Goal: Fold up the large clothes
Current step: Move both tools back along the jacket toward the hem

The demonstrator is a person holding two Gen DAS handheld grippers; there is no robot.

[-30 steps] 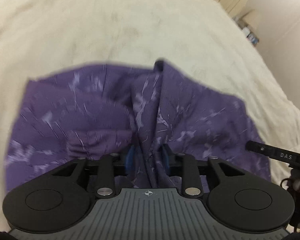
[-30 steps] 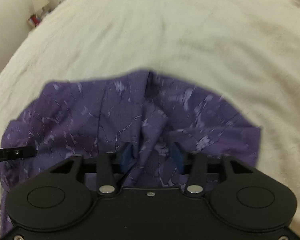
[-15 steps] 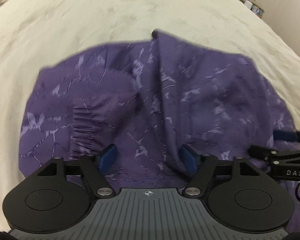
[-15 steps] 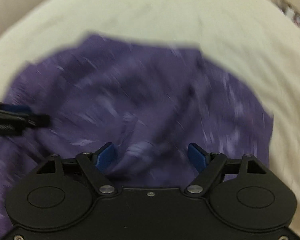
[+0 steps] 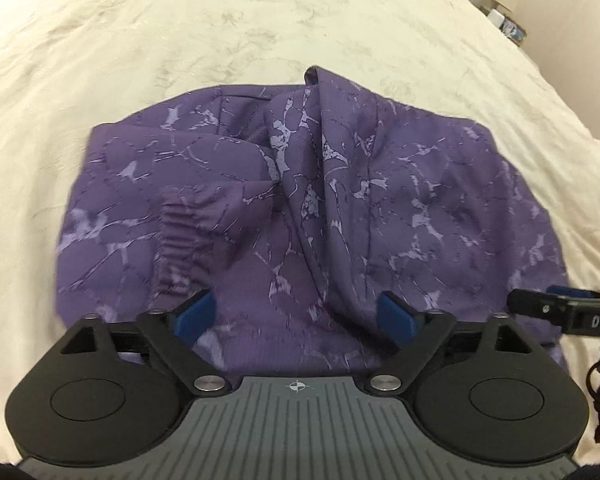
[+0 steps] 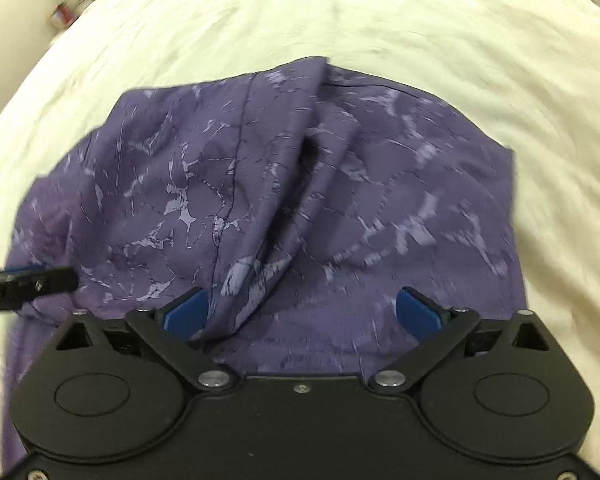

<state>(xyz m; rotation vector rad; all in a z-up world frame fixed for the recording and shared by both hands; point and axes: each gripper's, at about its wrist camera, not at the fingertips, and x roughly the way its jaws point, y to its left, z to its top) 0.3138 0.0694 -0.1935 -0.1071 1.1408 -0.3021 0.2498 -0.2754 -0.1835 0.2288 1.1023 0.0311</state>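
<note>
A purple garment (image 5: 340,208) with a pale cracked pattern lies folded in a rough rectangle on a cream bedspread (image 5: 180,40). It has a raised crease down its middle and an elastic cuff (image 5: 180,240) at the left. It also shows in the right wrist view (image 6: 340,200). My left gripper (image 5: 296,316) is open and empty just above the garment's near edge. My right gripper (image 6: 302,312) is open and empty over the near edge too. Each gripper's finger shows at the side of the other's view.
The cream bedspread (image 6: 420,20) spreads out all around the garment. Small items stand on the floor by the wall at the far right (image 5: 508,28) in the left wrist view, and at the far left (image 6: 66,12) in the right wrist view.
Both grippers were shut on the garment's folds one second ago. They have let go, opened wide and drawn back a little. The garment now lies flat on the bed.
</note>
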